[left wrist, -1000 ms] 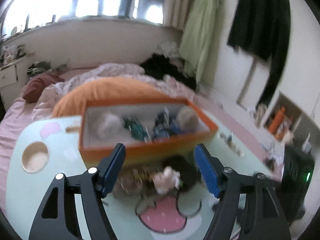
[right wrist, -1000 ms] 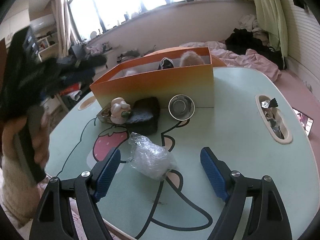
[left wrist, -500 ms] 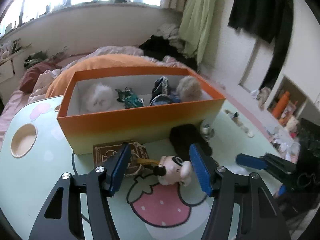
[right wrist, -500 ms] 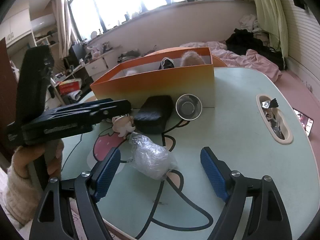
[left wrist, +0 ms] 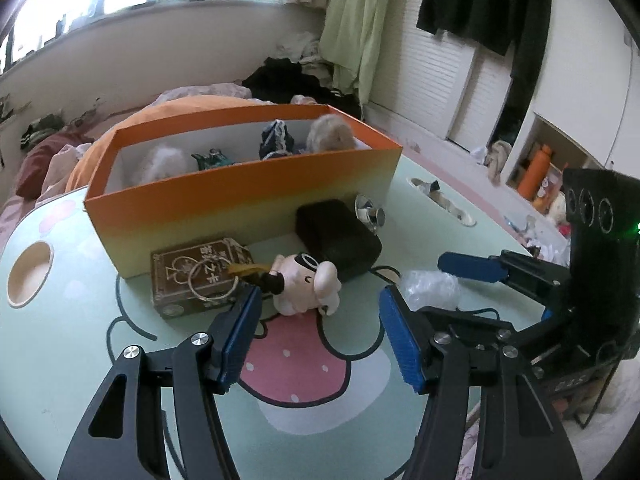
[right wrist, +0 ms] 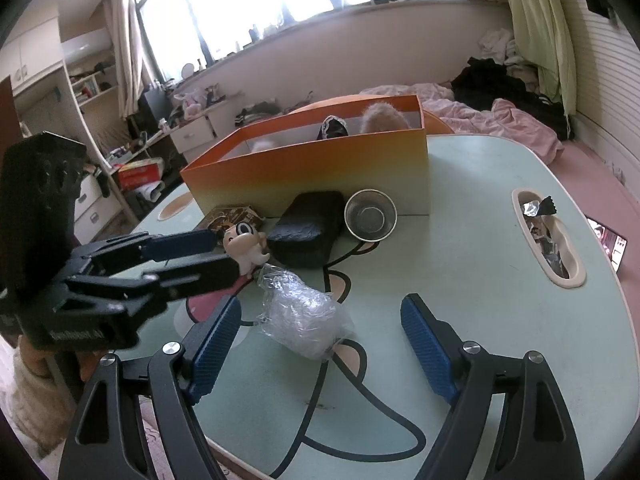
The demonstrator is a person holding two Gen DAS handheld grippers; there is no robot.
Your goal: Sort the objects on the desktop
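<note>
Small toy figure lies in front of the orange box, between both grippers.

The toy figure (left wrist: 306,288) sits at the centre of the left wrist view, on the green table (left wrist: 60,360), touching a brown card box (left wrist: 200,276) with a ring on it; a black case (left wrist: 338,240) lies just behind it and a small metal cup (right wrist: 370,216) beside that. The orange box (left wrist: 248,196) fills the upper middle, already holding fluffy and dark items. The left gripper (left wrist: 316,320) hangs just short of the figure, jaws apart and empty after having narrowed a little. The right gripper (right wrist: 320,340) is at the lower middle of its view, jaws wide apart, with a crumpled clear plastic wrap (right wrist: 304,320) between them, not pinched.
</note>
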